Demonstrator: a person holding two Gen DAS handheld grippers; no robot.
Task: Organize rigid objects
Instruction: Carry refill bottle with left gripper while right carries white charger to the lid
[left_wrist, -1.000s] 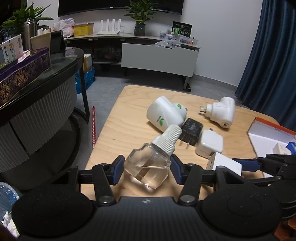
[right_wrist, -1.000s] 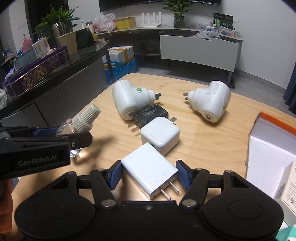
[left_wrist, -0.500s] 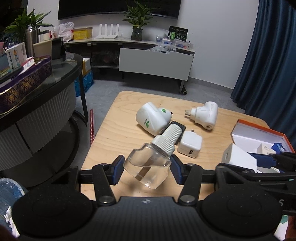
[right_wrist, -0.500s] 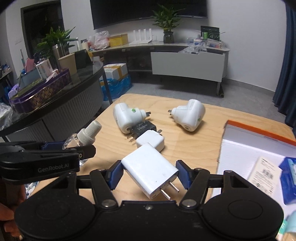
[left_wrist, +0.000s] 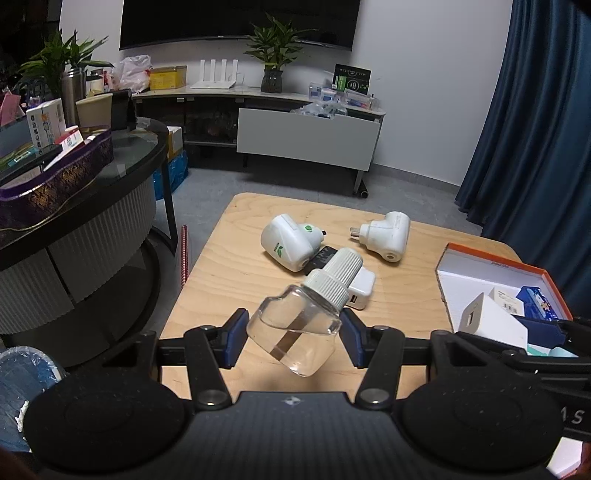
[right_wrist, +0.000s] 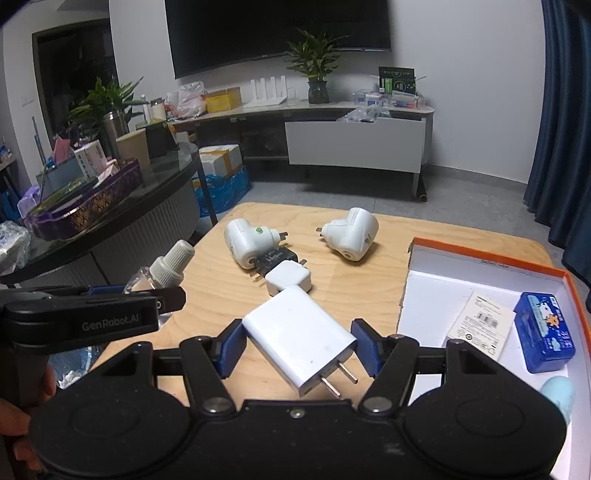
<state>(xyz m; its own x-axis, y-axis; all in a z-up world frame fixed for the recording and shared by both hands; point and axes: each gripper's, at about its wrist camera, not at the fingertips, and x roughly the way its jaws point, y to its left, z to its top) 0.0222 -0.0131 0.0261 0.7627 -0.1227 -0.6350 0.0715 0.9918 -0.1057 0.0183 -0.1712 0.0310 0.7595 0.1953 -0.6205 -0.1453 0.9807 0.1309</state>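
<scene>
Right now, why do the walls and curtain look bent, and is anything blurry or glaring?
Left wrist view: the fisheye lens bows the curtain; the room is dim, the clear bottle in the left gripper is sharp, without harsh glare. Right wrist view: same bending and dark corners; the white charger in the right gripper is crisp.

Clear, white-capped bottle (left_wrist: 299, 325) and flat white charger (right_wrist: 301, 341), both tilted, apparently lifted above the table.
</scene>
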